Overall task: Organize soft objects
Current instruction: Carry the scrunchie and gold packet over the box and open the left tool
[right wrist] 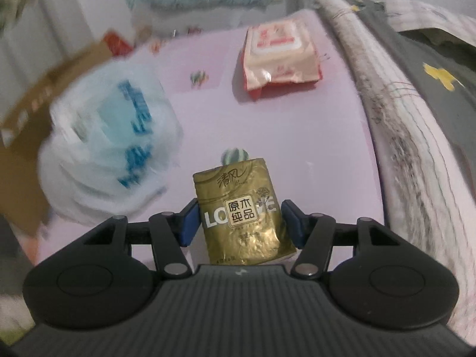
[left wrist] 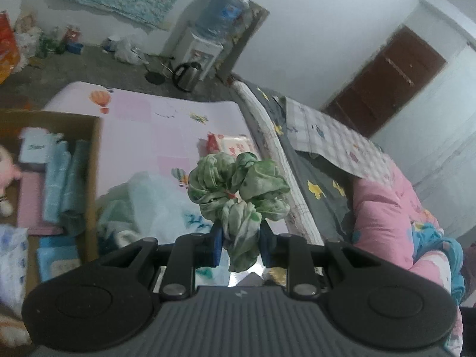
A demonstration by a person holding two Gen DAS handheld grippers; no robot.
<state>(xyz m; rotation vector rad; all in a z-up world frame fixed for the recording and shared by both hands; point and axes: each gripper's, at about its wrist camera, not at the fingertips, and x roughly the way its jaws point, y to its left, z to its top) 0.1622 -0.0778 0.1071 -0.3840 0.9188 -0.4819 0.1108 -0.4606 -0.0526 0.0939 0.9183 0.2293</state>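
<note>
Mat (right wrist: 297, 136) bare between gold tissue pack (right wrist: 241, 211) and mattress edge (right wrist: 395, 136).

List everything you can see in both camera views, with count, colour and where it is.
scarf: one, green-white, held in left tongs
gold pack: one, gold, between right tongs
wipes: one, pink-red, on mat
bag: one, white-blue, on mat beside box
mat: one, lilac, on floor
box: one, brown, left of mat, holding cloths
kettle: one, steel, on floor
bed: one, grey sheet, right of mat
left tongs: shut on scarf
right tongs: open, astride gold pack
</note>
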